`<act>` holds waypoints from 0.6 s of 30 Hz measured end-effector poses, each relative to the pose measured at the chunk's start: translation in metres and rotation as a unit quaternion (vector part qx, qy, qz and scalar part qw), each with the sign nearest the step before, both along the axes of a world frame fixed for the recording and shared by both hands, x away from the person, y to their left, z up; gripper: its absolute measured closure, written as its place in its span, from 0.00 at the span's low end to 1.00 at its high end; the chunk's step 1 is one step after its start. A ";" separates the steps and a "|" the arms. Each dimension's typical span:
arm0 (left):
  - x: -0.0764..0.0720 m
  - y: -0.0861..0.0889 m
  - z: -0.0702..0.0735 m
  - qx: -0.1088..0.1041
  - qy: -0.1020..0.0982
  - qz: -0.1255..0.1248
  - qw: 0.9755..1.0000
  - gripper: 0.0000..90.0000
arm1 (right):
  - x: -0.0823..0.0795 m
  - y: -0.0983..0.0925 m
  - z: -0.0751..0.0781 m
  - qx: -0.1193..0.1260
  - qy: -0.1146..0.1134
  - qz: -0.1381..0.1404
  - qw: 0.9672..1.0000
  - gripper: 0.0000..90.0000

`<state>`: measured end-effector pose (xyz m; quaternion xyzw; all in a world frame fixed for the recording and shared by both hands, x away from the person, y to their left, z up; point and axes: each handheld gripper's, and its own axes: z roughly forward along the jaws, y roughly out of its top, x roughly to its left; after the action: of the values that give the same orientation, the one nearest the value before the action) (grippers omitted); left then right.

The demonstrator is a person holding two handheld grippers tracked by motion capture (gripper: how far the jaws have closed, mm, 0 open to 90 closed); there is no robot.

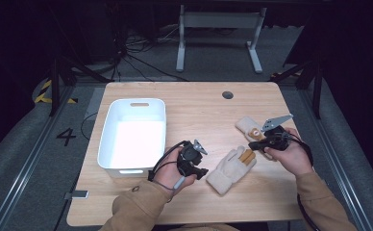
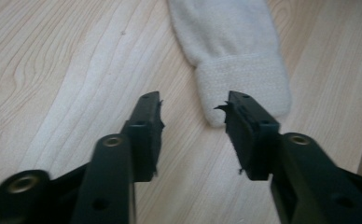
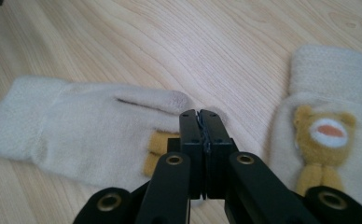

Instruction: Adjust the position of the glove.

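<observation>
Two cream gloves lie on the tabletop (image 1: 194, 115) right of a white bin (image 1: 132, 134). The near glove (image 1: 231, 169) is flat, its cuff toward the person; the far glove (image 1: 250, 129), with a bear on it, lies just beyond, partly under the right hand. The left gripper (image 2: 194, 108) is held released, its jaws spread, with the near glove's cuff (image 2: 244, 88) just ahead and one corner already between the tips. The right gripper (image 3: 200, 116) is clenched with nothing visibly caught, hovering over the near glove's fingers (image 3: 123, 121).

The step in hand is judged to be seizing the cuff. It is best done by lowering the left gripper until the lower jaw slides under the knit, centring the cuff between the tips, and closing on both layers. A shallow bite on the corner is likely to slip.
</observation>
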<state>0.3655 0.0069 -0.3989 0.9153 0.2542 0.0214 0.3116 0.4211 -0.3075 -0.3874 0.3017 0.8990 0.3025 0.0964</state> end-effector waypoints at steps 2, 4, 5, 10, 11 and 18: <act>-0.001 0.000 0.001 -0.001 0.001 -0.007 1.000 0.77 | 0.000 -0.001 0.000 0.002 0.001 -0.002 1.000 0.99; -0.003 -0.001 0.003 -0.006 -0.002 -0.019 1.000 0.89 | 0.000 -0.004 -0.001 0.004 -0.001 -0.005 1.000 0.99; -0.005 -0.004 0.003 -0.013 0.002 -0.032 0.999 0.93 | 0.000 -0.005 -0.001 0.005 0.001 -0.008 1.000 0.99; -0.007 -0.009 0.003 -0.018 0.007 -0.046 0.999 1.00 | -0.001 -0.008 -0.002 0.005 0.001 -0.010 1.000 0.99; -0.007 -0.012 0.002 -0.017 0.007 -0.053 0.998 1.00 | -0.002 -0.009 -0.002 0.005 0.000 -0.011 1.000 0.99; -0.013 -0.026 0.001 -0.027 0.014 -0.091 0.995 1.00 | -0.006 -0.017 -0.002 0.013 0.001 -0.021 1.000 0.99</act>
<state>0.3529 -0.0190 -0.3982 0.9261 0.1745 -0.0266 0.3334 0.4154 -0.3242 -0.3891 0.3223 0.8885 0.3114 0.0983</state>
